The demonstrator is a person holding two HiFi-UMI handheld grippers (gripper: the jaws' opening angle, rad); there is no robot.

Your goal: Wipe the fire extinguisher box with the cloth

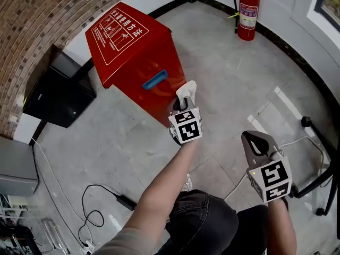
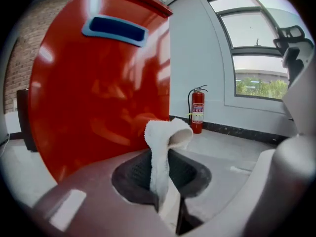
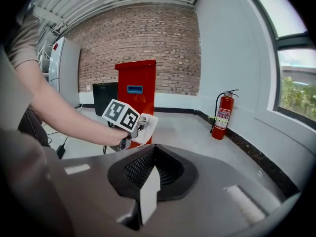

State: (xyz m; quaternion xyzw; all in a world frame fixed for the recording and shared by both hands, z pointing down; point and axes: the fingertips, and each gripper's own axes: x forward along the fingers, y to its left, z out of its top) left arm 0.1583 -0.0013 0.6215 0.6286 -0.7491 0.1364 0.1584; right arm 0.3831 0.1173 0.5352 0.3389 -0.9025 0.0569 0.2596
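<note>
Head view first. The red fire extinguisher box (image 1: 135, 52) stands on the grey floor (image 1: 234, 78), its sloped top carrying a white instruction label and its front a blue handle. The left gripper (image 1: 184, 104) sits at the 5 o'clock corner of that front face, with the white cloth (image 1: 187, 91) poking up out of it, right next to the box's lower edge. Whether cloth and box touch cannot be told from here. The right gripper (image 1: 258, 141) hangs off at 4 o'clock from the left one, well apart from the box. A fire extinguisher (image 1: 248, 12) stands by the wall at 1 o'clock, and a black cabinet (image 1: 58, 92) sits at 9 o'clock beside the box.

Over to the left gripper view. The fingers (image 2: 133, 176) are clamped on the cloth (image 2: 164, 149), which rises between them and curls over at the top. The box (image 2: 98, 93) fills everything from 9 to 12 o'clock, close ahead. The extinguisher (image 2: 197, 110) shows at 2 o'clock of the cloth, under the window (image 2: 256, 58).

Now the right gripper view. Its fingers (image 3: 133, 169) are pressed together with nothing between them. At 11 o'clock the left gripper (image 3: 139, 128) holds the cloth (image 3: 148, 127) low in front of the box (image 3: 136, 90), with the brick wall (image 3: 148, 38) behind.
</note>
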